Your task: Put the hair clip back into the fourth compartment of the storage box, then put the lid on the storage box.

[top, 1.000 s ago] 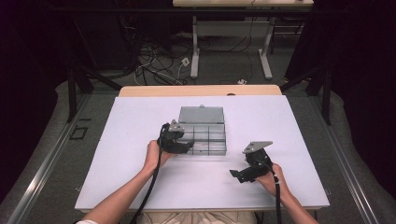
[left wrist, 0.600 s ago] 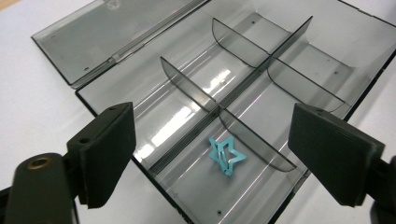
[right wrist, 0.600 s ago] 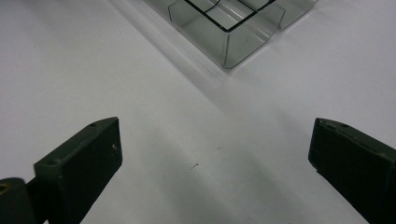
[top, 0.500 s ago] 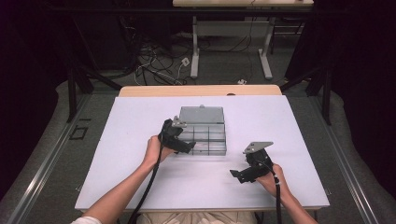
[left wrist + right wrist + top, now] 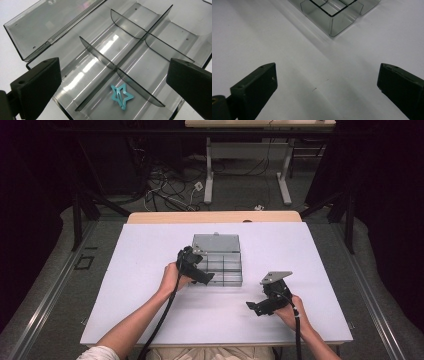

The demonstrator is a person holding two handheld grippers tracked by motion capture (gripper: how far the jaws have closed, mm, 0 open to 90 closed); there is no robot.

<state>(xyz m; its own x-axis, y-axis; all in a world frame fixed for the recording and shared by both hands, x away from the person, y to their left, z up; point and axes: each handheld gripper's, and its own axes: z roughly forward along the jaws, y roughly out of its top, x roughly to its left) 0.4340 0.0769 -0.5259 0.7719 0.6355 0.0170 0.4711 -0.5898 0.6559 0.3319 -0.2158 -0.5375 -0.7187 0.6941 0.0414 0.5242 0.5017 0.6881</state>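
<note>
A clear grey compartment box (image 5: 226, 266) lies in the middle of the white table, its lid (image 5: 216, 242) folded open at the far side. My left gripper (image 5: 204, 278) hovers over the box's near left corner, jaws wide open. In the left gripper view a teal star-shaped hair clip (image 5: 121, 96) lies on the floor of one compartment of the box (image 5: 160, 45), between and below the open jaws, touched by neither. My right gripper (image 5: 256, 308) rests low near the table's front right, open, over bare table. A corner of the box (image 5: 337, 15) shows ahead in the right gripper view.
The white table top (image 5: 150, 260) has free room to the left and right of the box. A wooden edge (image 5: 215, 217) runs along the far side. Beyond it are desk legs (image 5: 209, 175) and cables on the floor.
My left gripper has shifted slightly away from me and to the right over the box. The right gripper has stayed where it was.
</note>
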